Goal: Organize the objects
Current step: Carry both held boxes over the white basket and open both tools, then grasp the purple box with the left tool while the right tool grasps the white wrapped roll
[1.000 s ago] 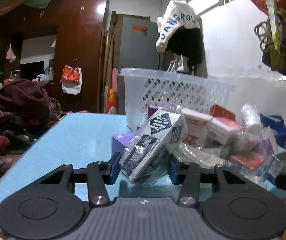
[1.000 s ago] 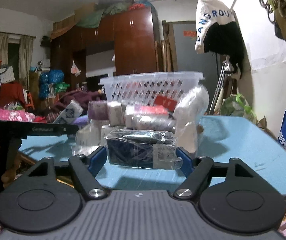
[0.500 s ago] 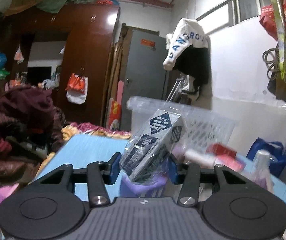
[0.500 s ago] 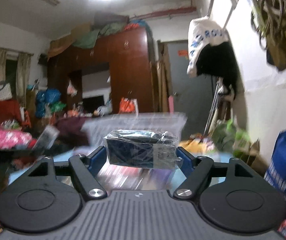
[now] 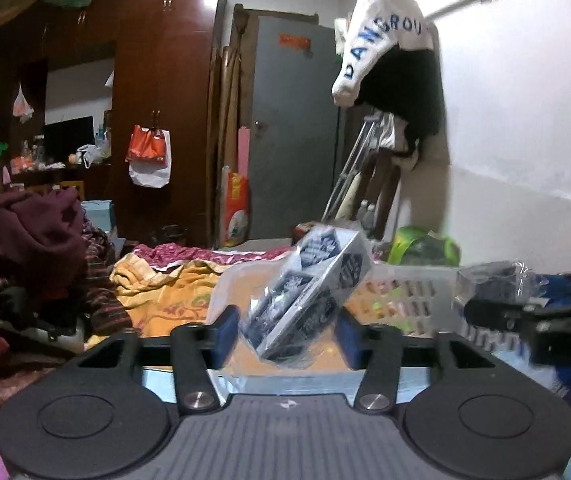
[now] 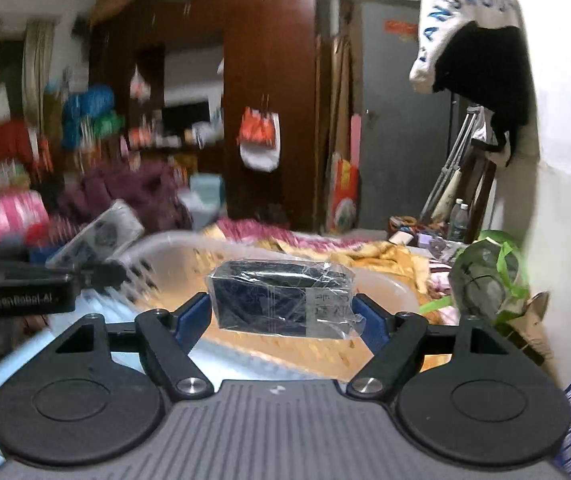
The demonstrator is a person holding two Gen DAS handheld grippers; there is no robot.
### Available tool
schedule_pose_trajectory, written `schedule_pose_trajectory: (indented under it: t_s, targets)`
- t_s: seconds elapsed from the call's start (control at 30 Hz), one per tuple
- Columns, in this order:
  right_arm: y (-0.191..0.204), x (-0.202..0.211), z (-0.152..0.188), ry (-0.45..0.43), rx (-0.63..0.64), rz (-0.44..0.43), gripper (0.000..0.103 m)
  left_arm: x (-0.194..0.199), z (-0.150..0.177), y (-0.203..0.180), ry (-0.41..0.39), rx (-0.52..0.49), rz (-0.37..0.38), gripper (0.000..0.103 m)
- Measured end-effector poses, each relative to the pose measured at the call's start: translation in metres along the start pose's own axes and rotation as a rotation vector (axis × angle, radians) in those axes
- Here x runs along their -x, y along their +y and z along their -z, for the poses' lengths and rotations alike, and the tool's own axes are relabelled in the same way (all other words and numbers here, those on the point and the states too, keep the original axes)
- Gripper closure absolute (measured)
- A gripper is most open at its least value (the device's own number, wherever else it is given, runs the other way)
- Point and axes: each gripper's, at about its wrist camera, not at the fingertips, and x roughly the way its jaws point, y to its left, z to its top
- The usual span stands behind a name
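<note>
- My left gripper [image 5: 287, 330] pinches a tilted patterned box [image 5: 305, 296]; my right gripper [image 6: 283, 314] clamps a flat dark wrapped pack [image 6: 281, 300].
- Both hang above the white basket [image 5: 413, 300], clothes piled behind.
- A second ago both packs sat low at the blue table.

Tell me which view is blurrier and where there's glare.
Right wrist view: left background streaked by motion blur, while the dark plastic-wrapped box in the right gripper stays sharp. Left wrist view: mostly crisp, with glare on the glossy brown wardrobe door.
</note>
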Motion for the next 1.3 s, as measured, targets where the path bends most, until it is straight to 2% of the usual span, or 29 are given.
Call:
schedule_pose_trajectory:
  t_s: [0.03,0.13,0.2,0.27,0.33,0.4,0.43,0.5,0.57,0.67,0.8,0.83,0.9,0.93,0.97,1.0,1.03,1.17,1.3]
  targets:
    - [0.004,-0.001,0.001,0.006,0.018,0.011,0.011,-0.004,0.001,0.001,0.012,-0.004,-0.007,0.010]
    - [0.004,0.034,0.005,-0.048,0.014,-0.003,0.000,0.007,0.006,0.007,-0.024,-0.003,-0.015,0.008]
    - [-0.006,0.071,0.013,-0.112,0.007,-0.038,0.000,0.028,0.013,0.012,-0.069,0.006,-0.004,0.008]
    - [-0.014,0.107,0.035,-0.161,0.021,-0.006,0.000,0.059,0.024,0.020,-0.126,0.033,0.034,0.008]
    - [-0.028,0.136,0.070,-0.164,0.028,0.075,0.000,0.083,0.041,0.028,-0.154,0.040,0.083,0.008]
    - [-0.046,0.149,0.105,-0.120,0.032,0.154,0.000,0.109,0.068,0.035,-0.180,0.028,0.123,0.008]
    - [-0.061,0.152,0.126,-0.080,0.004,0.210,0.000,0.119,0.081,0.037,-0.189,0.018,0.132,0.008]
    - [-0.087,0.149,0.151,-0.019,-0.076,0.255,0.000,0.137,0.109,0.042,-0.207,0.024,0.140,0.008]
    - [-0.112,0.134,0.167,0.042,-0.194,0.253,0.000,0.148,0.130,0.049,-0.219,0.067,0.154,0.008]
    - [-0.124,0.101,0.173,0.108,-0.233,0.224,0.000,0.148,0.144,0.056,-0.222,0.111,0.164,0.008]
    - [-0.122,0.062,0.172,0.240,-0.206,0.213,0.000,0.132,0.147,0.058,-0.178,0.086,0.151,0.008]
    - [-0.120,0.061,0.170,0.243,-0.196,0.212,0.000,0.131,0.150,0.058,-0.162,0.077,0.150,0.008]
    - [-0.121,0.073,0.170,0.219,-0.190,0.208,0.000,0.123,0.153,0.062,-0.127,0.059,0.152,0.008]
    - [-0.120,0.075,0.171,0.211,-0.191,0.206,0.004,0.120,0.153,0.063,-0.113,0.055,0.151,0.008]
    - [-0.120,0.078,0.173,0.205,-0.191,0.206,0.009,0.115,0.151,0.064,-0.087,0.047,0.147,0.008]
    - [-0.117,0.083,0.175,0.202,-0.190,0.210,0.021,0.114,0.153,0.065,-0.071,0.040,0.146,0.008]
    - [-0.118,0.082,0.175,0.204,-0.189,0.215,0.027,0.112,0.154,0.066,-0.061,0.030,0.144,0.008]
    - [-0.117,0.092,0.171,0.156,-0.223,0.163,0.028,0.105,0.156,0.063,-0.014,-0.023,0.131,0.009]
    - [-0.097,0.107,0.165,0.090,-0.221,0.104,0.028,0.093,0.160,0.059,0.042,-0.067,0.141,0.013]
